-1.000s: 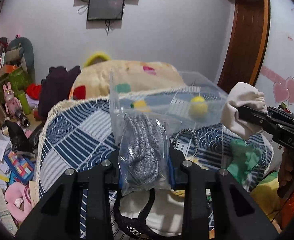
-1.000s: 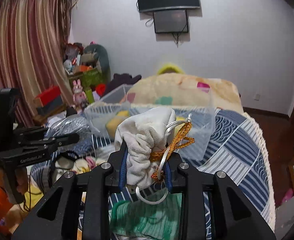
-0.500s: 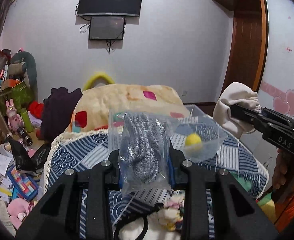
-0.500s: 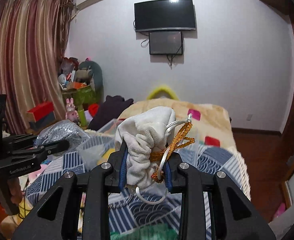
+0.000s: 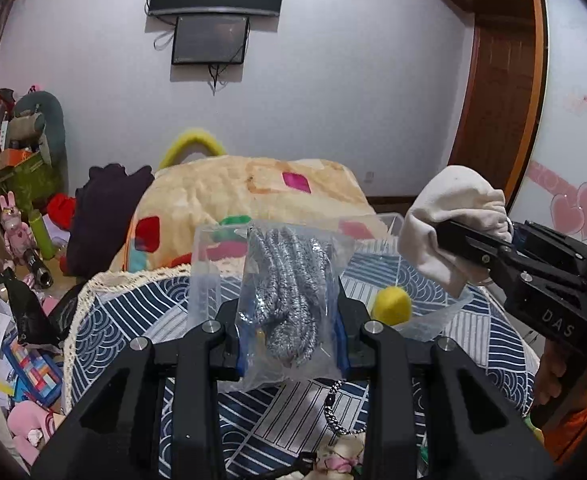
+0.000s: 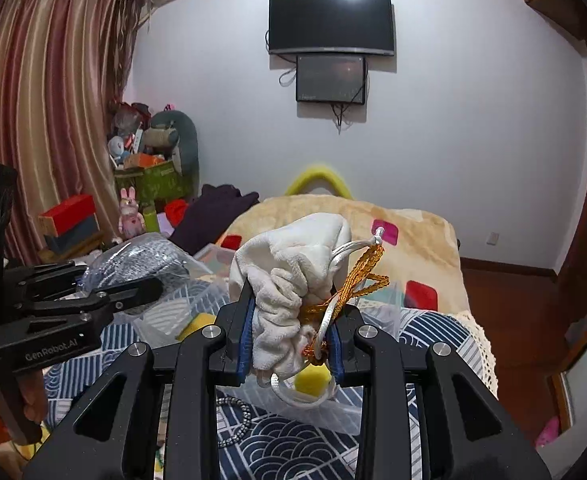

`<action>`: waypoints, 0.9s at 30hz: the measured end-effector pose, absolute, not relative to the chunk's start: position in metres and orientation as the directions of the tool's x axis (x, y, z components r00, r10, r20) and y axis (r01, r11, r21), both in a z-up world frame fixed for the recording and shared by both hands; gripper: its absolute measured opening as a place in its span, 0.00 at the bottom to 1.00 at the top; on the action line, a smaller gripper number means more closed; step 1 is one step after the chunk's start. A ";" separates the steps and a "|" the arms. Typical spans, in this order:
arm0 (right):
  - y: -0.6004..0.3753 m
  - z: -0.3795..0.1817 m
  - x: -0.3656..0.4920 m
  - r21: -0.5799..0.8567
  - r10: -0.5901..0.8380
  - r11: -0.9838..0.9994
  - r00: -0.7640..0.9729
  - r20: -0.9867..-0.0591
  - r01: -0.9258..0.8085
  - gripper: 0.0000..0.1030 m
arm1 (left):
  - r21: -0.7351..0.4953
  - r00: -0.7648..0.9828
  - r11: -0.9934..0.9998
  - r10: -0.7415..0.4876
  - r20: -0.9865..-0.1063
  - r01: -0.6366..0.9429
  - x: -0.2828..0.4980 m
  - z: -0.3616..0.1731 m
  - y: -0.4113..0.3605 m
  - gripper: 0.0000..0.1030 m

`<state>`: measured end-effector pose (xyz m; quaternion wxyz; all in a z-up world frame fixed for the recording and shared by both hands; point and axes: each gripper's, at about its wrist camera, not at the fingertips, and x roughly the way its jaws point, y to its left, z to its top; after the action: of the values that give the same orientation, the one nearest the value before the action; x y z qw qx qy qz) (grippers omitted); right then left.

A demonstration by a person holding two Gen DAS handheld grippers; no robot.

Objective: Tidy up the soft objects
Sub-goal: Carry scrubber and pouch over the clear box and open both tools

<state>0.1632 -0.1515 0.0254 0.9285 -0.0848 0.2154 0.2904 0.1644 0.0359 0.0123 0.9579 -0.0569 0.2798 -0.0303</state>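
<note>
Above the patterned bed, the left gripper [image 5: 289, 316] clamps a bagged grey scrubber [image 5: 291, 284] and the right gripper [image 6: 289, 338] pinches a white drawstring pouch [image 6: 293, 276]. Best lower both squarely over the clear bin [image 6: 333, 408] before releasing.

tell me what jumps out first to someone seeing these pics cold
Front and centre in the left wrist view, the left gripper pinches a clear bag of silvery knit fabric. In the right wrist view the right gripper clamps a cream drawstring pouch with an orange cord. Both hang above a clear plastic bin on the blue-patterned bed, a yellow ball inside.
</note>
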 end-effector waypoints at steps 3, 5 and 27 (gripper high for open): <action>-0.146 0.019 0.172 -0.038 0.492 0.817 0.729 -0.477 -0.576 0.26 | -0.141 0.818 0.990 -0.107 -0.565 0.032 0.181 0.005 0.034 0.31; -0.142 0.015 0.176 -0.039 0.486 0.815 0.720 -0.495 -0.578 0.26 | -0.148 0.805 0.988 -0.119 -0.581 0.039 0.189 0.000 0.032 0.31; -0.118 -0.026 0.208 -0.119 0.406 0.769 0.623 -0.669 -0.628 0.28 | -0.069 0.701 0.997 -0.072 -0.709 0.032 0.229 -0.035 0.025 0.53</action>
<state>0.2076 -0.1184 -0.0257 0.8840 -0.1733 0.3209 0.2925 0.2288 0.0248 -0.0354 0.9219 -0.0257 0.3854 -0.0282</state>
